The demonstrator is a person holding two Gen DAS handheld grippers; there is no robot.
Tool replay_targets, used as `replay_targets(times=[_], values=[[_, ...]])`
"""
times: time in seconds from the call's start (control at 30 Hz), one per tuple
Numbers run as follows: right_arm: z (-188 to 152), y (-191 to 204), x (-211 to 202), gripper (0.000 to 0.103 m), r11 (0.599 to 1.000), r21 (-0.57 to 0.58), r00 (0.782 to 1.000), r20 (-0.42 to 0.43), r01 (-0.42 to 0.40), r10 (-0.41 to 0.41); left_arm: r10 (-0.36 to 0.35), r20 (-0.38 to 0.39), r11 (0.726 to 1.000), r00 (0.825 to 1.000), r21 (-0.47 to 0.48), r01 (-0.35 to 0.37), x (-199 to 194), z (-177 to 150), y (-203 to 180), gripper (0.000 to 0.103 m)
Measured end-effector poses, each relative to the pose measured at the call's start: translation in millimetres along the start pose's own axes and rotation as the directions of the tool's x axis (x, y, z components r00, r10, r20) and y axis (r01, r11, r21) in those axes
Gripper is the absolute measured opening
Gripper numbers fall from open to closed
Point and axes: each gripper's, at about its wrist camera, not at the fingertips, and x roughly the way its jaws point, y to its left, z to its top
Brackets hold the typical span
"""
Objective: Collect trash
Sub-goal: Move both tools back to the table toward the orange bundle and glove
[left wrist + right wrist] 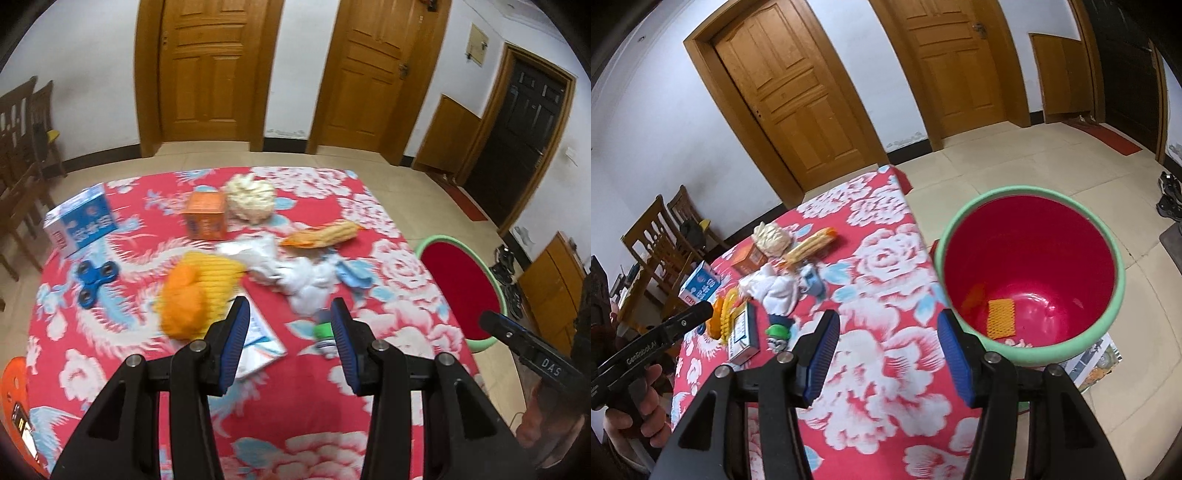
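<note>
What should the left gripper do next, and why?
Probably ease the left gripper forward and down onto the crumpled white paper. Its jaws stand open and empty, the paper lies just ahead, and the bin beside the table already holds scraps.

Trash (295, 273) on table (388, 221), bin (1030, 343) beside its right edge

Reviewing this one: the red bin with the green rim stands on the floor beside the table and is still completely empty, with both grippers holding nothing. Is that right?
Not quite. The bin is not empty: the right wrist view shows an orange foam net and a few small scraps at its bottom. The rest holds: it stands on the floor beside the table, and the left gripper and right gripper hold nothing.
</note>
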Motion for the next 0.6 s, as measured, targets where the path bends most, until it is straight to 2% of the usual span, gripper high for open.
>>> replay_targets(times=[0.23, 0.37, 0.6], values=[[-4, 22, 6, 0.06, 0.999, -0.036, 1.0, -0.018, 0.004, -0.005, 0.048, -0.016, 0.997, 0.999, -0.052, -0.049, -1, -3, 39, 0.052], [-5, 34, 14, 0.061, 0.998, -0.062, 0.999, -0.036, 0.014, -0.017, 0.044, -0.03, 0.997, 0.999, -0.062, -0.046, 7, -6, 55, 0.055], [-4, 50, 35, 0.061, 0.997, -0.082, 0.997, -0.077, 0.01, -0.017, 0.037, -0.067, 0.995, 0.997, -0.095, -0.043, 31, -10, 72, 0.056]])
